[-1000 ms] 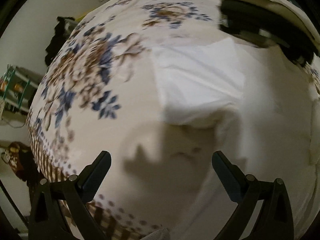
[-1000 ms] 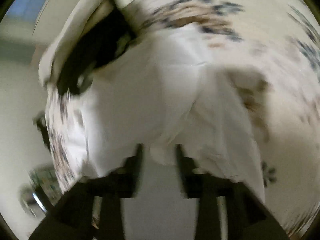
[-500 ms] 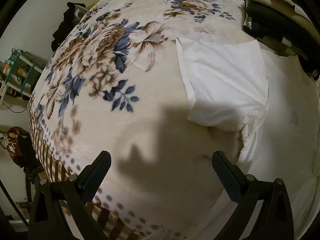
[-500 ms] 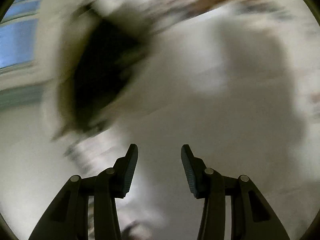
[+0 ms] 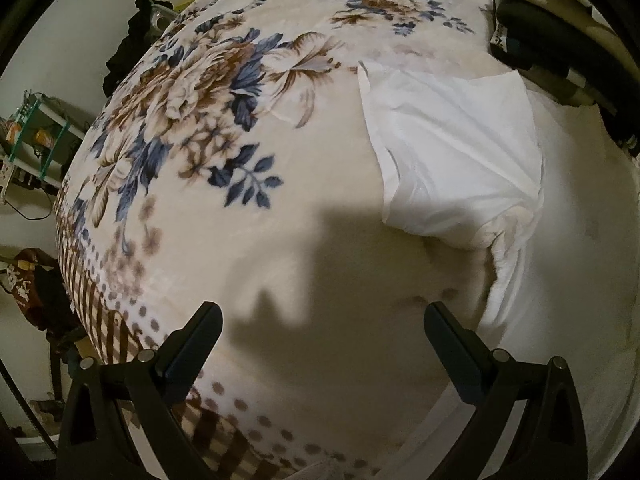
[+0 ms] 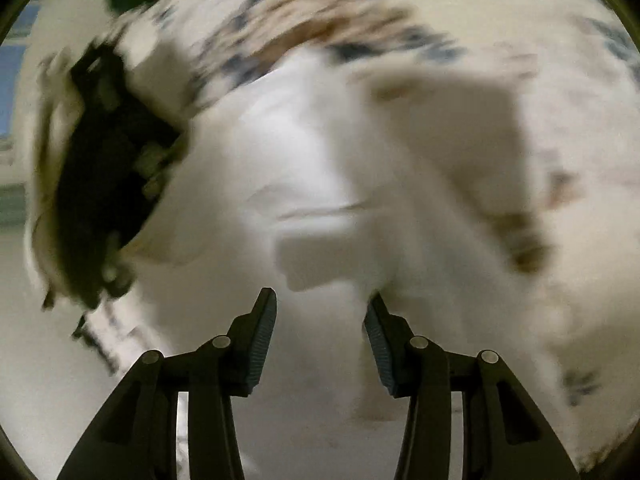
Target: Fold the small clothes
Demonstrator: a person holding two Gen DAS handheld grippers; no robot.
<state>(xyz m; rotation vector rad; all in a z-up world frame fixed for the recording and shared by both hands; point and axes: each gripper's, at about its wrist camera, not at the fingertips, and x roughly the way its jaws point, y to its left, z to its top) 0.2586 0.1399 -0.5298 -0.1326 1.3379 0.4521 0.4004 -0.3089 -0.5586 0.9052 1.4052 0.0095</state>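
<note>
Both grippers are hanging spread and empty: your left gripper [image 5: 322, 344], your right gripper [image 6: 320, 332]. The white folded cotton garment [image 5: 452, 152] is lying right of centre on the floral fleece blanket [image 5: 208, 128]. Risk: your right view is blurring; snatching now could drag the fold open.

Cream plush blanket [image 5: 224, 208]: large blue-and-brown floral print at 10 o'clock, a smaller blue-brown bloom at 12, brown dots and brown stripes along the 7 o'clock border. Plain white folded cloth garment [image 5: 452, 152] at 2 o'clock. Black heap of clothing [image 5: 560, 44], cream-edged, at 1 o'clock. Right wrist view blurred: white cloth, black mass [image 6: 104, 184] at 9 o'clock. Black plastic gripper fingers [image 5: 192, 344].
</note>
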